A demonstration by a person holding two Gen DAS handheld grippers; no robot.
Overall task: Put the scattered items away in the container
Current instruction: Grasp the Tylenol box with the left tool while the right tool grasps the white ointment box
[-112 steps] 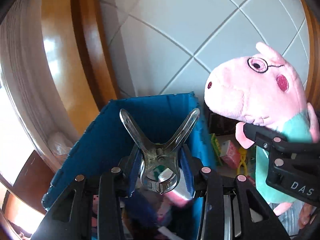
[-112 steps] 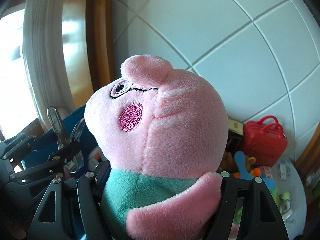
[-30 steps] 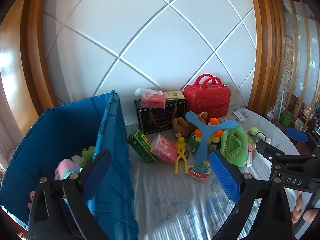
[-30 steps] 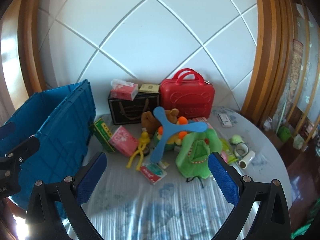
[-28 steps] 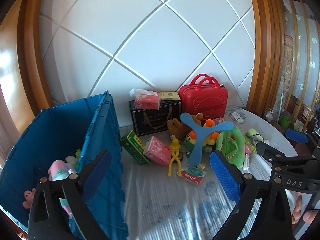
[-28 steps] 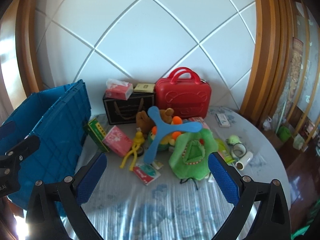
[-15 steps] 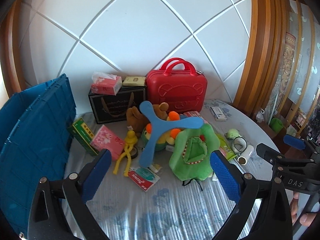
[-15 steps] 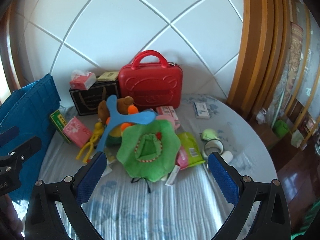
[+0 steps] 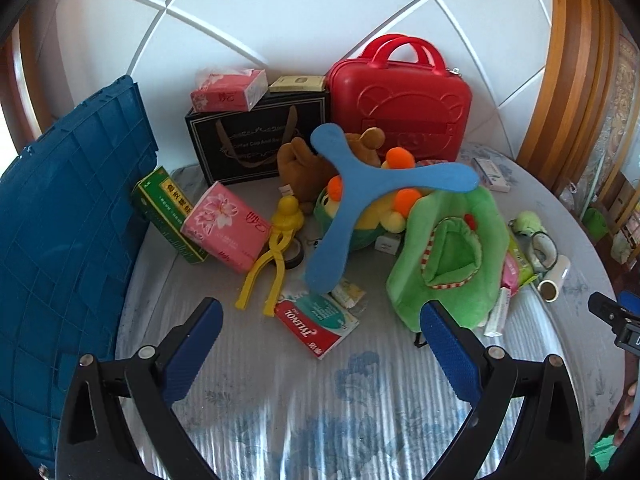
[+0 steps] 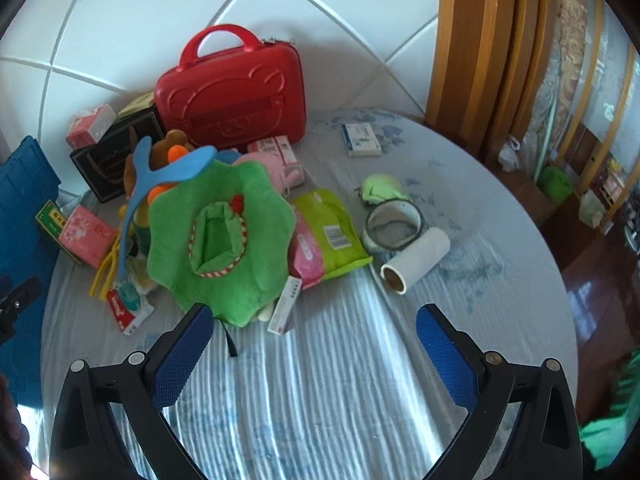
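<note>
White tiled walls crossed by diagonal grout lines backed a round table [image 9: 360, 420] under a pale blue-printed cloth, where toys and packets lay heaped.

From the left wrist camera, the left gripper [image 9: 320, 344] hung above the cloth with its blue-padded fingers [image 9: 192, 344] spread wide and nothing between them. A blue plastic crate [image 9: 68, 240] stood at the table's left edge, its wall touching a green carton [image 9: 168, 212]. A pink tissue pack [image 9: 226, 226] leaned on that carton, with yellow tongs [image 9: 272, 256] just beside it. A blue three-armed boomerang [image 9: 360, 196] rested on a parrot plush [image 9: 360, 220], a brown bear plush [image 9: 312, 164] behind. A Tylenol box [image 9: 316, 322] lay flat nearest the gripper. A green plush hat [image 9: 452, 256] sat to the right. A red bear-embossed case [image 9: 400, 96] and a black gift bag [image 9: 256, 140] stood upright against the wall.

From the right wrist camera, the right gripper [image 10: 316, 348] was likewise wide apart and empty, its left pad just beside the green plush hat [image 10: 224, 240]. A lime-green pouch [image 10: 332, 232] lay against the hat's right side. A paper roll [image 10: 416, 260], a tape ring [image 10: 394, 226] and a small green plush [image 10: 382, 190] sat near one another farther right. A white medicine box [image 10: 360, 140] lay apart, by the red case [image 10: 232, 100]. The crate [image 10: 24, 208] showed at the left edge.
</note>
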